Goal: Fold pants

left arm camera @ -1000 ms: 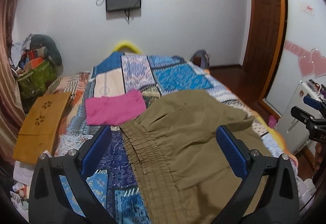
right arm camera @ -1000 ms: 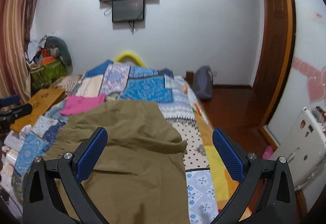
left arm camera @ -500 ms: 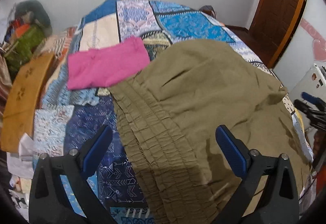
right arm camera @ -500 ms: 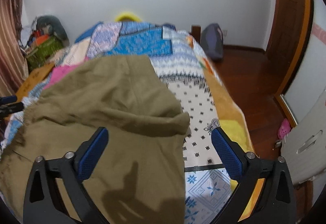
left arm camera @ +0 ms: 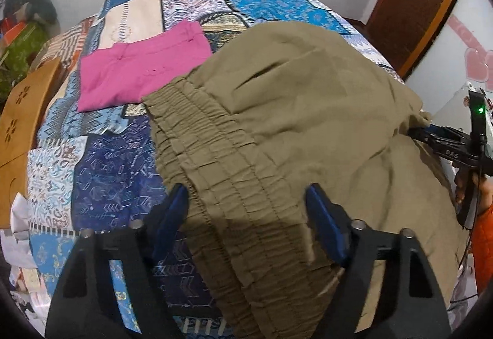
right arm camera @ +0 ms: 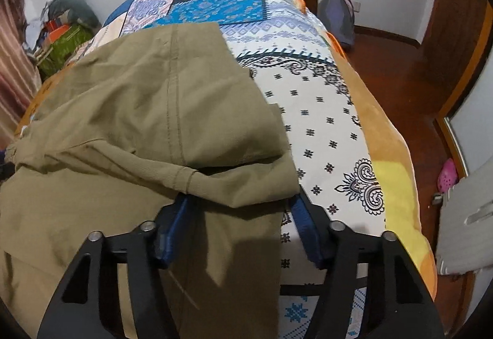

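Observation:
Olive pants lie spread on the patchwork bed cover, their gathered elastic waistband running toward me. My left gripper points steeply down and straddles the near end of that waistband. Its jaws are closing, the cloth lies flat between the blue pads, and no pinch shows. In the right wrist view a folded pant leg ends in a thick fold edge. My right gripper has its jaws closing around this edge, and the cloth hides its fingertips.
A folded pink garment lies just beyond the waistband. A wooden board and a heap of bags sit at the bed's left. On the right are wood floor, a backpack, a pink shoe and a white cabinet.
Both grippers have dropped toward the bed and tilted downward. Their jaws have narrowed from wide open, the left around the waistband, the right around the pant-leg fold.

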